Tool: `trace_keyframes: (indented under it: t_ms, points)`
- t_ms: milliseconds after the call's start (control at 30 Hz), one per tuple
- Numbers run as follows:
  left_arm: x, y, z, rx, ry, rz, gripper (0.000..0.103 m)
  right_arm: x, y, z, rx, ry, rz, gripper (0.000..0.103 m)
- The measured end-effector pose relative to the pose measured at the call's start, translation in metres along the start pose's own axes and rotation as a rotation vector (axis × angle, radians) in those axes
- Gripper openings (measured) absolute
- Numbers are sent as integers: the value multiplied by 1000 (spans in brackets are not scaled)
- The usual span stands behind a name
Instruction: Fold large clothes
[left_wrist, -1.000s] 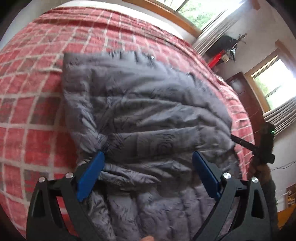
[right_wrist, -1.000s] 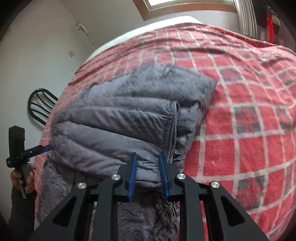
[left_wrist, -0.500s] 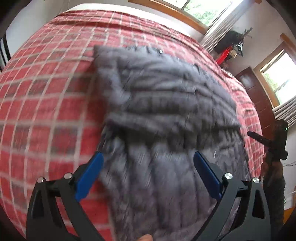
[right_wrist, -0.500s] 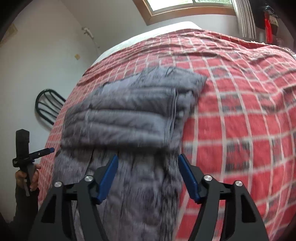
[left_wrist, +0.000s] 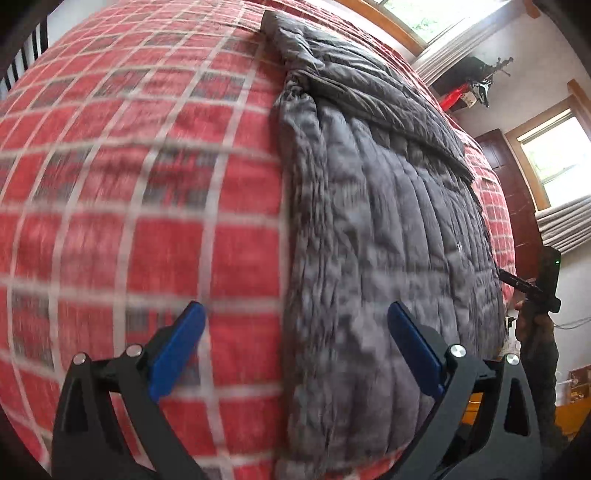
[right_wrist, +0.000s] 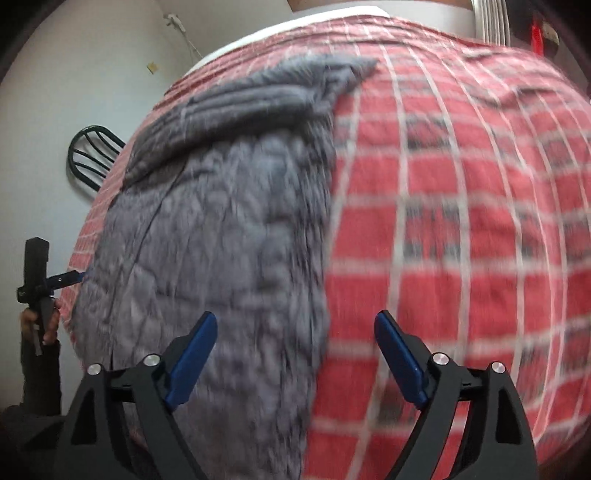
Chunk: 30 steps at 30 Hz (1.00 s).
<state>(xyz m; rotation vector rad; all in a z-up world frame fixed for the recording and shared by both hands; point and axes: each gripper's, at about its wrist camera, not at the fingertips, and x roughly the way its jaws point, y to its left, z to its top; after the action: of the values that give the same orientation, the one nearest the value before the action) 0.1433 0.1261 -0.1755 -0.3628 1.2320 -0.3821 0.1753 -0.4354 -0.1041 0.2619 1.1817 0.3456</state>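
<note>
Grey quilted puffer garment (left_wrist: 388, 229), long and padded, lies flat on the bed with the red-and-white checked cover (left_wrist: 129, 184), running lengthways from the near edge of the bed toward the far end, where an upper portion is doubled over onto the body as a darker fold (left_wrist: 369, 96). That fold puts the task partly along, in my judgement: one lengthwise section is turned in, while the long lower body remains unfolded. Left tongs (left_wrist: 295, 350) stand wide apart with nothing between the blue pads; they straddle the garment's left edge, one pad over bare cover and the other over quilted fabric. Right tongs (right_wrist: 295, 354) are likewise spread wide and carry nothing, straddling the opposite long edge (right_wrist: 328, 258). Each tool thus sits at its own side of the near end, a placement consistent with preparing to take the two near corners and carry them up over the doubled section. Both views are motion-blurred, so whether any pad touches cloth cannot be determined. Padding is bulky and slick-looking; a shallow pinch would likely slip, so a deep bite on the hem is advisable. The garment lies well within the bed's edges.
</note>
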Motion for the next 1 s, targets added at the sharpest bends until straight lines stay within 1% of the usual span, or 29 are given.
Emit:
trace_keyframes:
  t_ms: [167,333,467,500,567,633,700,733,767,800,833,867,900,933,967,1000]
  points:
    - [-8,0,-19,-17,14,-59,99,-10,-8,-24,44,5,62,87]
    - [-2,-12,-33,2,40,-65,100,-14,-12,-40,67,18,83,87]
    - [-2,-18,-40,-3,81,-159,100,-16,-12,-55,83,35,147,87]
    - [0,-19,-42,-5,94,-168,100,-15,-11,-57,83,38,161,88]
    - [4,-21,-46,-18,104,-163,99,-15,-9,-63,89,48,200,88]
    - [2,-23,-48,-31,104,-175,98,-16,-7,-68,98,56,242,88]
    - [-1,-29,-52,-20,108,-187,98,-19,-3,-73,100,70,288,87]
    - [-3,-33,-54,-5,105,-174,96,-20,-1,-76,97,80,316,86]
    - [-3,-33,-56,3,111,-163,92,-20,0,-79,95,87,337,86]
    - [0,-32,-57,-1,127,-159,88,-20,1,-81,93,96,349,84]
    - [4,-28,-59,-18,140,-156,81,-19,1,-83,94,103,352,82]
    - [5,-23,-59,-36,141,-156,77,-18,1,-84,98,104,354,77]
    - [5,-21,-59,-46,137,-164,76,-18,-1,-85,104,104,361,68]
    - [4,-21,-59,-42,137,-159,72,-19,-3,-85,111,103,371,63]
    - [3,-24,-60,-29,142,-154,66,-19,-5,-86,115,102,378,54]
    - [4,-27,-61,-18,155,-172,64,-20,-7,-86,118,102,383,47]
